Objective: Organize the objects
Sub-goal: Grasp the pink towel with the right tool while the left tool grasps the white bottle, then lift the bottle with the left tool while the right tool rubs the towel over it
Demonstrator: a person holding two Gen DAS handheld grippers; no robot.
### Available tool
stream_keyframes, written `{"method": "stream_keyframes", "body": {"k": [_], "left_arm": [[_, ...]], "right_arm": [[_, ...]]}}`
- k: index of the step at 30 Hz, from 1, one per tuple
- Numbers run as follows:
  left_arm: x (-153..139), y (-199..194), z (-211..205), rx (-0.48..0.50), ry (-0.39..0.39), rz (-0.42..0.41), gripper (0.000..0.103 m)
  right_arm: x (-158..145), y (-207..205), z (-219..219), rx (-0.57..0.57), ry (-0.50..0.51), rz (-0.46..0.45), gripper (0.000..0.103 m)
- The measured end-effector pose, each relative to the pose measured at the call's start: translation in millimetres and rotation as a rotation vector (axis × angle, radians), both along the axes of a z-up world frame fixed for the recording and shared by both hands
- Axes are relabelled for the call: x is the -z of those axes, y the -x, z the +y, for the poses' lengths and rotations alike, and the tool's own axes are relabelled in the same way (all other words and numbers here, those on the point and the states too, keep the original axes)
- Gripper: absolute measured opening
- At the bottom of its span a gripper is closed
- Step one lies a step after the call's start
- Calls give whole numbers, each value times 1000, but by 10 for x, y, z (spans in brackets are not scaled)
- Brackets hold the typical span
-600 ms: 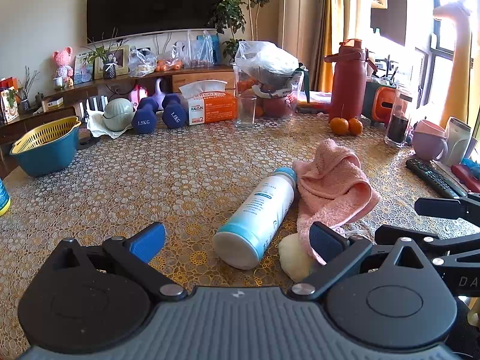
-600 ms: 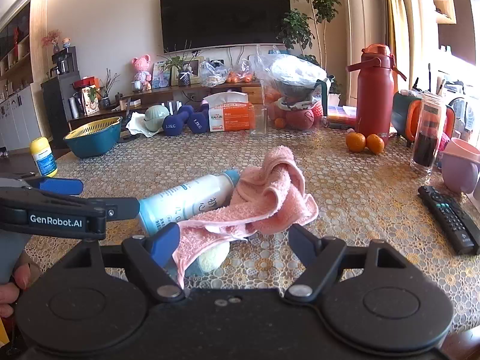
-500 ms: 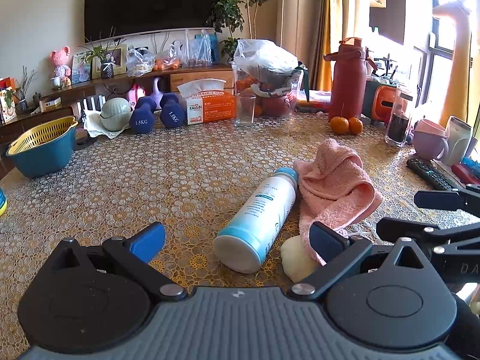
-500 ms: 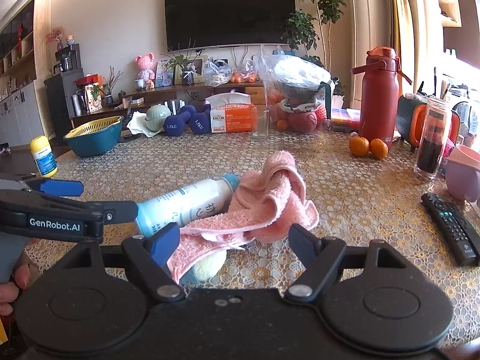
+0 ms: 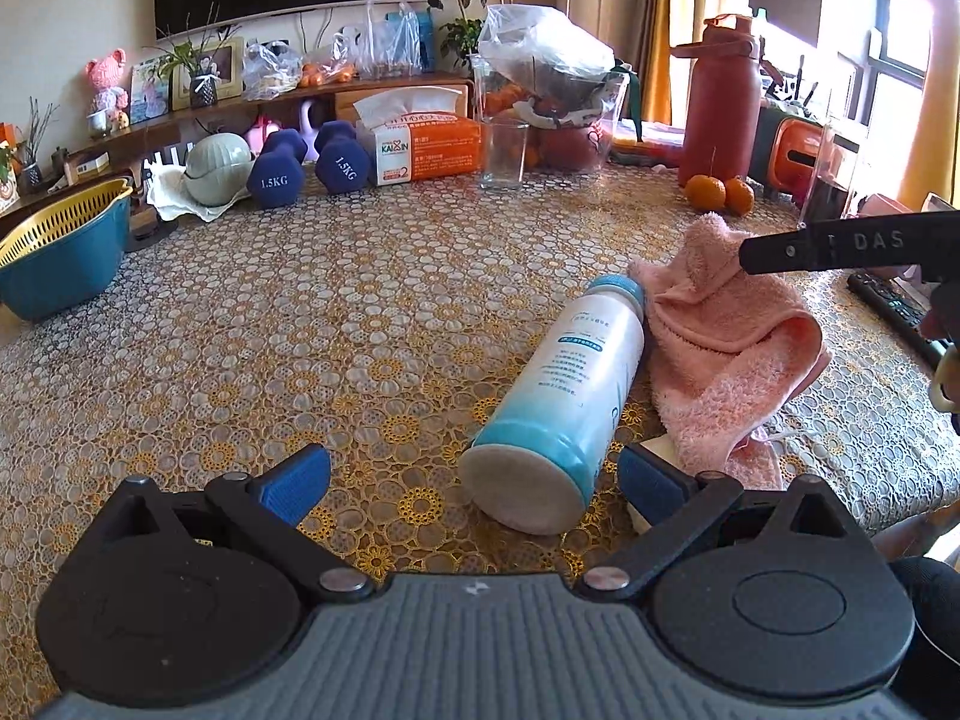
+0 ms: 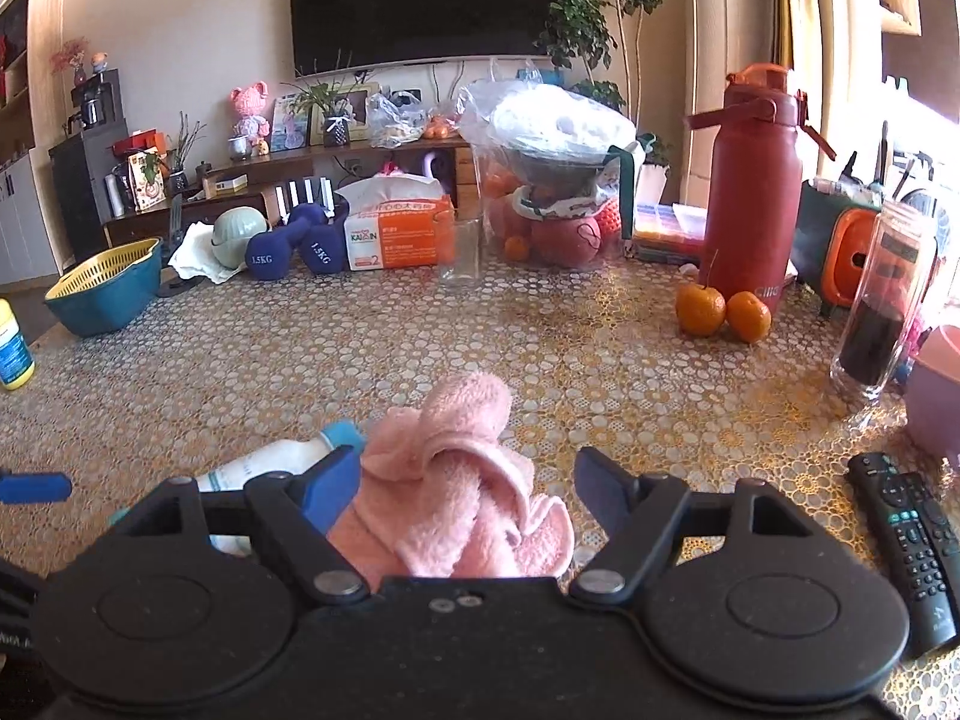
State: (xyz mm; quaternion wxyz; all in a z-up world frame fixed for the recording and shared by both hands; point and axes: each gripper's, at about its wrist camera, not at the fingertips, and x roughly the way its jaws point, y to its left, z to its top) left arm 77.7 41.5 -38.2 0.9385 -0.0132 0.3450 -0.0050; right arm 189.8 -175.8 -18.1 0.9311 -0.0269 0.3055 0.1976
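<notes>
A white and teal bottle [image 5: 564, 402] lies on its side on the patterned table, its base toward me. A crumpled pink towel [image 5: 726, 336] lies against its right side, partly covering a pale round object [image 5: 657, 450]. My left gripper [image 5: 474, 474] is open, its jaws wide on either side of the bottle's base. My right gripper [image 6: 468, 480] is open with the pink towel [image 6: 456, 480] between its fingers, not pinched. The bottle [image 6: 270, 468] shows just left of it. The right gripper's arm [image 5: 840, 246] shows above the towel in the left wrist view.
A blue bowl with a yellow strainer [image 5: 54, 246] stands at far left. Two blue dumbbells [image 5: 306, 168], a tissue box [image 5: 420, 144], a glass [image 5: 504, 153] and a bagged fruit bowl [image 5: 552, 96] line the back. A red flask [image 6: 750, 192], two oranges [image 6: 720, 309], a jar [image 6: 882, 300] and a remote [image 6: 906, 528] are at right.
My right gripper has moved forward and up over the pink towel, which now sits between its fingers. My left gripper has shifted slightly closer to the bottle's base.
</notes>
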Motion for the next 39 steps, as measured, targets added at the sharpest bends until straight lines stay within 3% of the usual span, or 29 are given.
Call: {"method": "stream_keyframes", "body": {"k": [4,10,18,24,26,28,34,39], "left_arm": [[58,-80,8,14,13,17,102],[145,-164,35,24,43,39,102],[220,-227,-21,55,62,60,82],[207,-203,-67,58,63,49,67],[180,-184,-79,60,61,37,60],[151,-175,-94,55,50,35,60],[16,-101,-158,51,-4,-12,59],[-125,-35,-243,64,-65,-61,59]], "right_arm": [[168,-289,7,14,-15,93,77],[457,-406,14,40,-8,185,77],[568,-370,75,16,-32,210,74],[558,-380,32,6,-95,230,45],[544,-381,19,0,-110,227,31],[517,-367,-10,-1,-131,224,25],[285,-174,-52,-42,-123,137,23],[-32,45,-33,-177,-129,58,23]]}}
